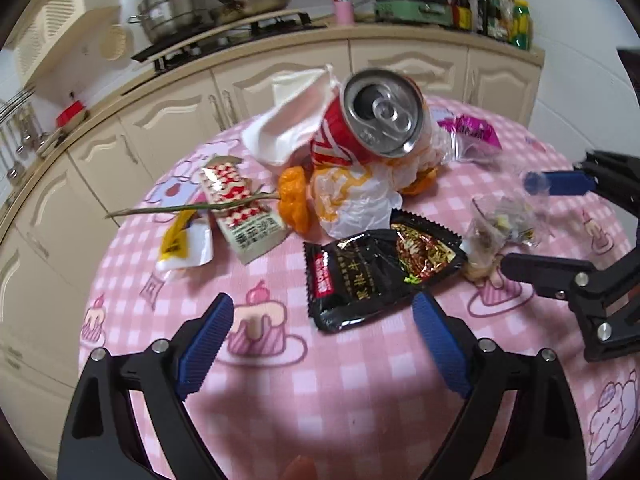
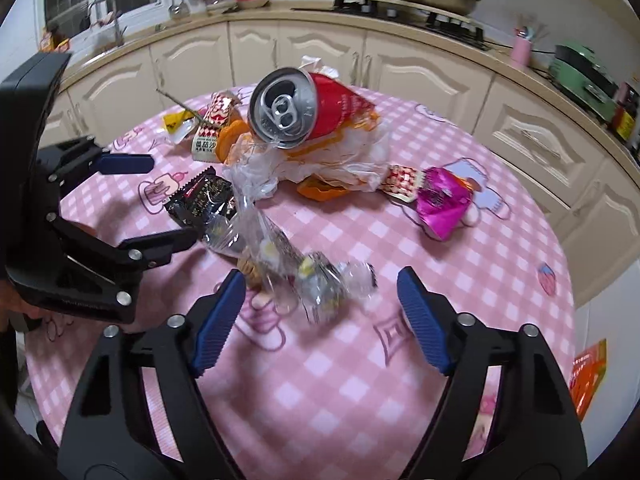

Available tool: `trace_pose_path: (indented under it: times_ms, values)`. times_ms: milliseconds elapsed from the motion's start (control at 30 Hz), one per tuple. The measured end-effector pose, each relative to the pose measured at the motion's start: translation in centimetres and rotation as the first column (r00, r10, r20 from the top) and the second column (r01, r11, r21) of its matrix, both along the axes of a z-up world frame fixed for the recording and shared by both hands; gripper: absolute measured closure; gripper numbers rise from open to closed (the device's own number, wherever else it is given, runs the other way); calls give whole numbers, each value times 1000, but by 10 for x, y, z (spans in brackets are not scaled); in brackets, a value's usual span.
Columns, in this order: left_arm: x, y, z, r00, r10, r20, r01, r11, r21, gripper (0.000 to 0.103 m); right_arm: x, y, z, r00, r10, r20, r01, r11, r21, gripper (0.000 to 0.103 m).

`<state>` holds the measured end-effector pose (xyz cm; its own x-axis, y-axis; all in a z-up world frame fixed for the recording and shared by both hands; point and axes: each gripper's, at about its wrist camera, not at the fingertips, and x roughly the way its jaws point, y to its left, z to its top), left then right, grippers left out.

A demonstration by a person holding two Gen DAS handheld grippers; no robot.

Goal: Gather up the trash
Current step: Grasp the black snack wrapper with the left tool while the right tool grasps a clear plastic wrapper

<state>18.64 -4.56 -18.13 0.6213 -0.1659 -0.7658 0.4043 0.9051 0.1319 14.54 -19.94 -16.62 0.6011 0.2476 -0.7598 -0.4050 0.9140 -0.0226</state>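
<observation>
Trash lies heaped on a round table with a pink checked cloth [image 1: 304, 408] [image 2: 320, 392]. A red drink can [image 1: 360, 128] [image 2: 320, 108] rests tilted on a white-and-orange plastic bag [image 1: 352, 200]. My left gripper [image 1: 322, 308] [image 2: 170, 200] is open, its blue pads either side of the near edge of a black snack packet [image 1: 360, 276] [image 2: 200, 200]. My right gripper [image 2: 322, 280] [image 1: 520, 220] is open around a crumpled clear bag [image 2: 288, 264] [image 1: 500, 220]; its pads stand apart from the bag.
Around the heap lie a white tissue [image 1: 288, 132], orange peel [image 1: 294, 200], a red-and-white sauce packet [image 1: 240, 208], a yellow-and-white sachet [image 1: 180, 244] and a magenta wrapper [image 2: 440, 200]. Cream cabinets [image 2: 420, 76] and a counter with pots curve behind the table.
</observation>
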Motion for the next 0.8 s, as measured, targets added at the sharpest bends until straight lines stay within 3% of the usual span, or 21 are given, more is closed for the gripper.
trace_pose_path:
  times_ms: [67, 133, 200, 233, 300, 467, 600, 800]
  values:
    - [6, -4, -1, 1000, -27, -11, 27, 1000, 7, 14, 3, 1, -2, 1000, 20, -13, -19, 1000, 16, 40]
    - [12, -8, -2, 998, -51, -21, 51, 999, -4, 14, 6, -2, -2, 999, 29, -37, -27, 997, 71, 60]
    - [19, -12, -2, 997, -67, -35, 66, 998, -16, 14, 6, -6, -2, 999, 22, -45, -18, 996, 86, 71]
    - [22, -15, -3, 996, -76, -38, 75, 997, -17, 16, 6, -7, -1, 999, 20, -45, -15, 995, 98, 72]
    - [23, -19, -3, 992, -112, -53, 110, 993, -40, 34, 3, -13, 2, 999, 11, -42, -6, 992, 127, 73]
    - [14, -27, -2, 989, -141, -46, 138, 989, -60, 56, -6, -31, 9, 999, -28, -33, 33, 983, 181, 74]
    - [0, -29, -2, 989, -148, -28, 146, 988, -48, 63, -17, -45, 9, 998, -53, -42, 61, 969, 240, 74]
    - [-19, -16, 2, 994, -110, -27, 106, 987, -122, 64, -37, -66, 12, 995, -92, -38, 99, 945, 311, 74]
